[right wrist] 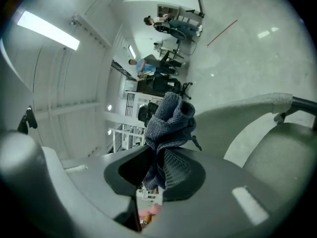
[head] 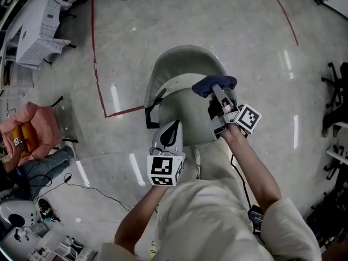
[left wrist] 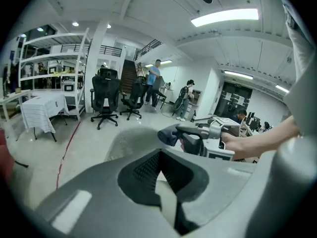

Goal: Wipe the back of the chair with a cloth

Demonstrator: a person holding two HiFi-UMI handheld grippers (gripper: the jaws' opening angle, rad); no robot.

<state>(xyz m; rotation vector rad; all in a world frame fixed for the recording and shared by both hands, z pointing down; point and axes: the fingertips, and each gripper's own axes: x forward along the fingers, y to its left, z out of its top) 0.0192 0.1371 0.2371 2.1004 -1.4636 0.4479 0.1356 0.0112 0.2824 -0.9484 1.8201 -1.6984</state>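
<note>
The cloth (head: 215, 84) is pinched between the closed jaws of the right gripper (head: 218, 91), just right of centre in the head view. It is held at the upper right edge of the chair (head: 182, 116) back, though contact cannot be confirmed. The left gripper (head: 168, 135), at lower centre, is closed with nothing between its jaws. No wiped patch can be told apart, so the wiping is judged barely begun, with nearly the whole back left to be covered.
</note>
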